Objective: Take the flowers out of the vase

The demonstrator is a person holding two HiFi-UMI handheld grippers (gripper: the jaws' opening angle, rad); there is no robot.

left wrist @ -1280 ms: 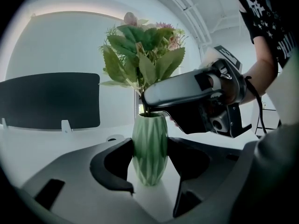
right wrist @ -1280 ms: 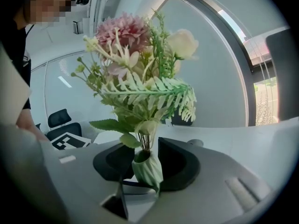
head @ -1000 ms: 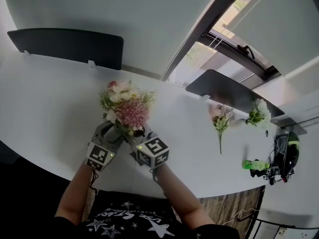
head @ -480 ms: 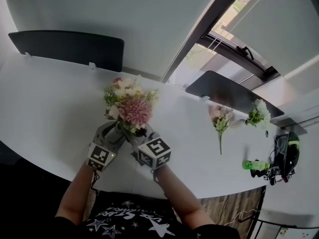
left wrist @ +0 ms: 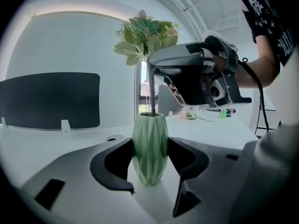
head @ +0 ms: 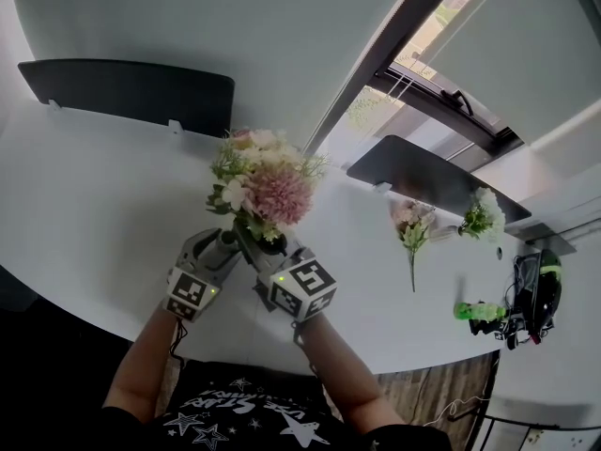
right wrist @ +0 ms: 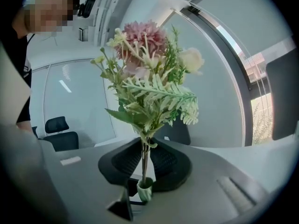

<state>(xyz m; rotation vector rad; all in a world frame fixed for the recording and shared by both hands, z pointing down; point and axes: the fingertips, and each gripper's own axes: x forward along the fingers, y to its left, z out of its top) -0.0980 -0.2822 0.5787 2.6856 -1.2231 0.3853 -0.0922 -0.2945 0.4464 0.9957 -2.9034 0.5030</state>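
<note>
A green ribbed vase [left wrist: 150, 146] stands on the white table [head: 84, 186], and my left gripper [left wrist: 150, 157] is shut on its sides. A bunch of pink and white flowers with green fern [head: 268, 186] rises from it on one thin stem [left wrist: 152, 90]. My right gripper [right wrist: 145, 157] is shut on that stem just above the vase mouth [right wrist: 145, 189]; its jaws have just been closing on it. The stem's lower end still reaches into the vase. In the head view both grippers [head: 230, 242] sit close together below the flowers, hiding most of the vase.
Two loose flower sprigs [head: 411, 228] [head: 484, 216] lie on the table at the right. A green object [head: 470, 310] and black gear [head: 537, 294] sit near the right edge. Dark divider panels [head: 131, 87] [head: 432, 172] stand along the back.
The flower bunch and my right gripper have risen, so the stem stands higher out of the vase. The left gripper and the vase have stayed put.
</note>
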